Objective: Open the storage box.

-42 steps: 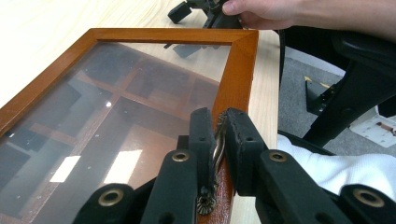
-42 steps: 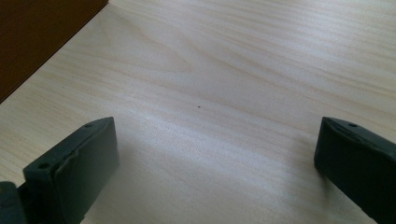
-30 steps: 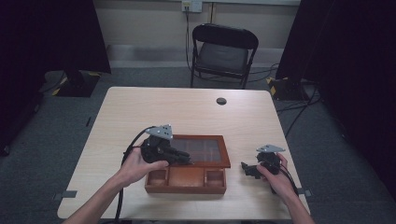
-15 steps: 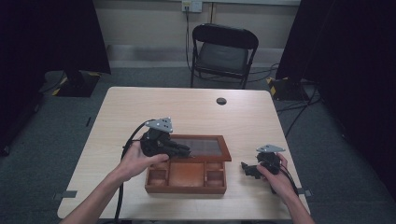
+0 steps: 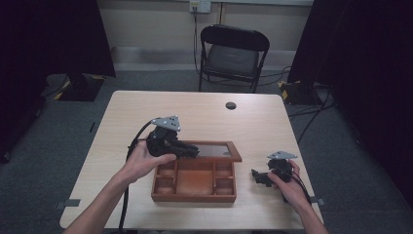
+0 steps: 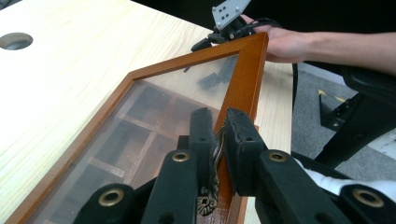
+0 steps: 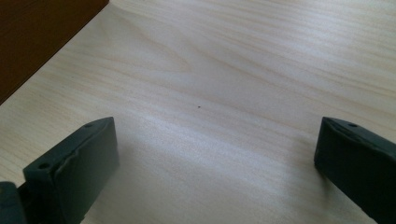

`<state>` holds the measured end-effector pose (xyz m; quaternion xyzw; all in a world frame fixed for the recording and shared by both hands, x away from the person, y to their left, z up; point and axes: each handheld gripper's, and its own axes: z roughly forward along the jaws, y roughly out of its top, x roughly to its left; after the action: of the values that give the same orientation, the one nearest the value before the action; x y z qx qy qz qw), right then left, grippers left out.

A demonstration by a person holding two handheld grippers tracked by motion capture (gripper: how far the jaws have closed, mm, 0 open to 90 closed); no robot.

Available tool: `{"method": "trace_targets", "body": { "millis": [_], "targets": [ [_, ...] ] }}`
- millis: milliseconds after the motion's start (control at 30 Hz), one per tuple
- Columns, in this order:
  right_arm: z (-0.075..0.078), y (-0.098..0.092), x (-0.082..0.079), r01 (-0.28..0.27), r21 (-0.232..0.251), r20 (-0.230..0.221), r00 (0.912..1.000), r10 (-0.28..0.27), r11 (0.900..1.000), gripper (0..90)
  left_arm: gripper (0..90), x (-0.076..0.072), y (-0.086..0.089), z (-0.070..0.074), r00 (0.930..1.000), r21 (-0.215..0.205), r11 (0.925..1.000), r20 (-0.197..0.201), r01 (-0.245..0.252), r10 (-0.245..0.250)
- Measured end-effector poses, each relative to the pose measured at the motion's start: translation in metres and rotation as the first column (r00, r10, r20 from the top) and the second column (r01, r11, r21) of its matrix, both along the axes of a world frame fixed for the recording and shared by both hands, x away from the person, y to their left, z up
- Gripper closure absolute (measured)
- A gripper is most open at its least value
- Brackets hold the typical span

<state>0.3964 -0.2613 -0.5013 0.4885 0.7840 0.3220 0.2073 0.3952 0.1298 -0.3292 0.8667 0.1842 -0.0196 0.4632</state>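
**Lid of the wooden box lifted open by the left claw**

A person sits at a pale wooden counter (image 5: 146, 112) with a handheld claw in each hand. A shallow wooden box (image 5: 195, 181) with small compartments sits near the front edge, between the two hands.

Compared with a second ago, the box's glass-panelled lid (image 5: 214, 150) has swung up and back. It was lying lower over the tray; now it stands raised behind the compartments, which are uncovered. This suggests the opening step is nearly done, and the lid probably needs only to be eased further back or let go.

The left claw (image 6: 218, 140) is clamped tight on the front edge of the lid's frame, next to a small brass clasp (image 6: 208, 204). In the left gripper view, the glass (image 6: 154, 121) slopes away from the jaws, with the box's dividers visible through it. The left hand (image 5: 143, 163) is held above the box's left rear corner, forearm reaching in from the lower left.

The right claw (image 5: 258, 176) rests on the counter just right of the box, apart from it. Its jaws stand wide with nothing between them, only bare counter. The right hand (image 5: 287, 184) lies low and relaxed.
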Motion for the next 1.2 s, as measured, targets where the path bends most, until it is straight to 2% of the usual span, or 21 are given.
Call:
{"method": "trace_targets", "body": {
  "millis": [200,300,533,1200],
  "targets": [
    [0.000,0.000,0.000,0.000,-0.001,0.000,1.0000,0.000,1.000,0.0,81.5,0.002,0.000,0.002,1.0000,-0.007,1.0000,-0.005,-0.001,0.001],
    [0.000,0.000,0.000,0.000,0.001,-0.001,1.0000,0.000,1.000,0.0,81.6,0.004,0.000,0.004,1.0000,0.008,1.0000,-0.006,0.004,-0.004],
    [0.000,0.000,0.000,-0.001,0.000,0.000,1.0000,0.001,1.000,0.0,81.7,0.008,0.000,0.007,0.9999,-0.006,0.9999,-0.015,-0.009,0.009],
    [0.000,0.000,0.000,-0.001,0.001,-0.001,1.0000,0.001,1.000,0.0,82.0,0.011,0.001,0.012,0.9998,-0.008,0.9998,0.008,-0.019,0.020]
  ]
}}
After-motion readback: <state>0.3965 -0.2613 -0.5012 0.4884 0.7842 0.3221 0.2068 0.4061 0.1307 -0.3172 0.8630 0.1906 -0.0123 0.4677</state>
